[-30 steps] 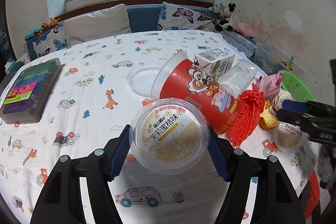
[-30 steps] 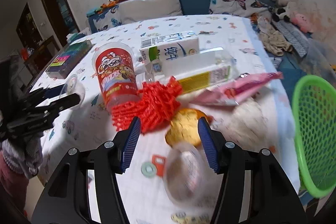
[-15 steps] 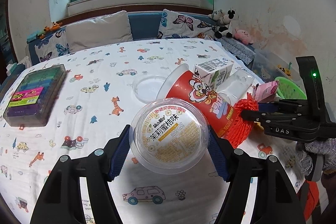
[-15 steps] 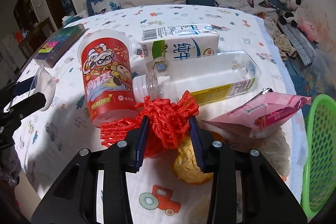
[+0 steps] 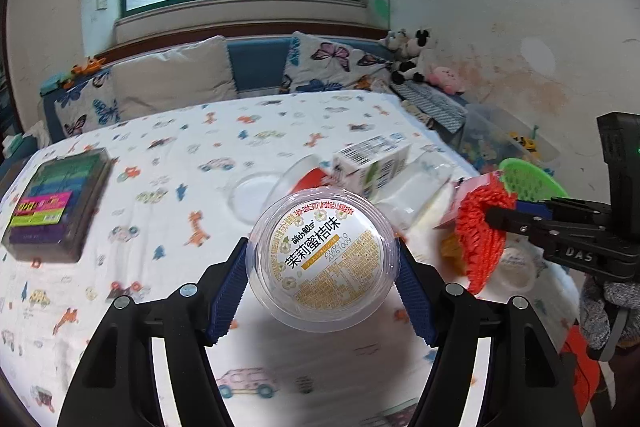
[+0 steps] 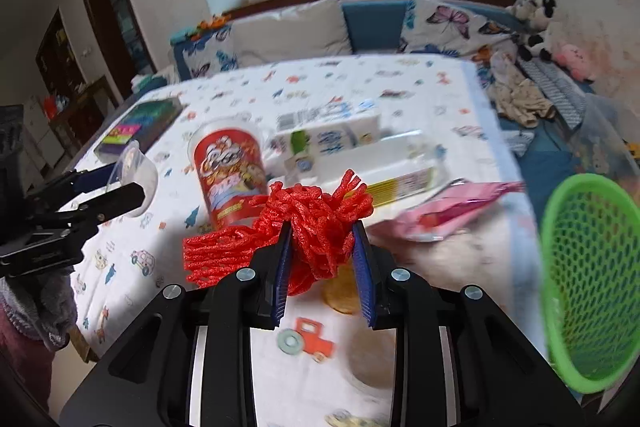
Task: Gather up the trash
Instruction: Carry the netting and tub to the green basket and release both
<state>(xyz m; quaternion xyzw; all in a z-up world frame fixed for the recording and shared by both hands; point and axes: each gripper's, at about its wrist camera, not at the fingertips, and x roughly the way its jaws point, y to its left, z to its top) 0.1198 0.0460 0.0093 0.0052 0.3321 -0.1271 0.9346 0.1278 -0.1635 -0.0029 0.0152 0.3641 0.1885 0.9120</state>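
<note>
Black gripper frames, blue ribbed fingers (image 5: 412, 291), silver screws, poss. grey glove.

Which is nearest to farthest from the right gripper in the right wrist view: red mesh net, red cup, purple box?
1. red mesh net, pinched in the right gripper.
2. red cup, lying ahead-left.
3. purple box, far left on the table.

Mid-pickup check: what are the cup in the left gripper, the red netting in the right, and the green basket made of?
Cup: looks like clear, glossy thin plastic; the table shows through its rim, and the top carries a printed label. Red netting: probably soft foam mesh; matte, puffy strands bunch between the fingers. Green basket: apparently molded plastic, with a smooth rim and regular lattice holes.
</note>
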